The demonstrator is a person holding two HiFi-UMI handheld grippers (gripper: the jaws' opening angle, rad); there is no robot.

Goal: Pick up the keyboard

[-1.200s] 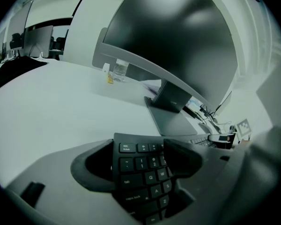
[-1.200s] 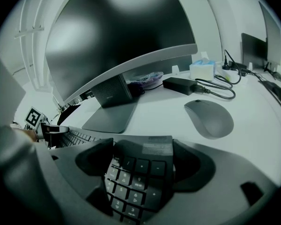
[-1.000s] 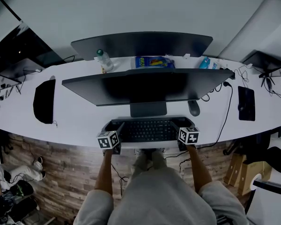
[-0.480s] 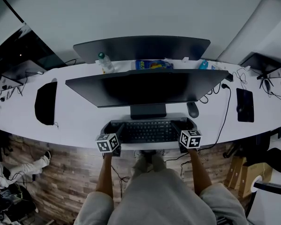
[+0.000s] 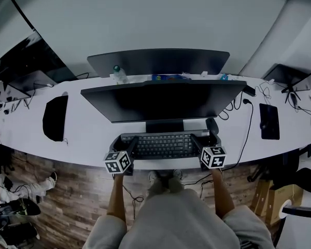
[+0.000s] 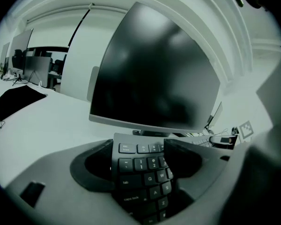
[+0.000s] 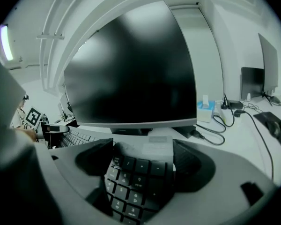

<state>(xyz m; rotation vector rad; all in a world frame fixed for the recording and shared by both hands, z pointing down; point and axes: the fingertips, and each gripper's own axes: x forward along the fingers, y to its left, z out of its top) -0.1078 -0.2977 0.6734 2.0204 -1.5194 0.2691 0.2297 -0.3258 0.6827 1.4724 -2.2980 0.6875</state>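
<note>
A black keyboard (image 5: 165, 145) lies crosswise in front of the monitor stand, near the front edge of the white desk (image 5: 93, 134). My left gripper (image 5: 129, 148) is shut on its left end, and the keys (image 6: 143, 172) run between the two jaws of that left gripper (image 6: 140, 146). My right gripper (image 5: 199, 144) is shut on the right end, so the number pad (image 7: 133, 177) fills the gap of that right gripper (image 7: 143, 149). In both gripper views the keyboard sits tilted. I cannot tell whether it is off the desk.
A wide dark monitor (image 5: 163, 100) stands right behind the keyboard, with a second screen (image 5: 158, 61) beyond it. A mouse (image 5: 212, 124) lies by the keyboard's right end. Cables (image 5: 246, 121) trail at the right. A black pad (image 5: 54, 117) lies at left and a dark device (image 5: 269, 121) at right.
The head view has shifted, so the desk and monitor sit lower in the picture. Both grippers keep their hold on the keyboard's ends and have come slightly toward the desk's front edge.
</note>
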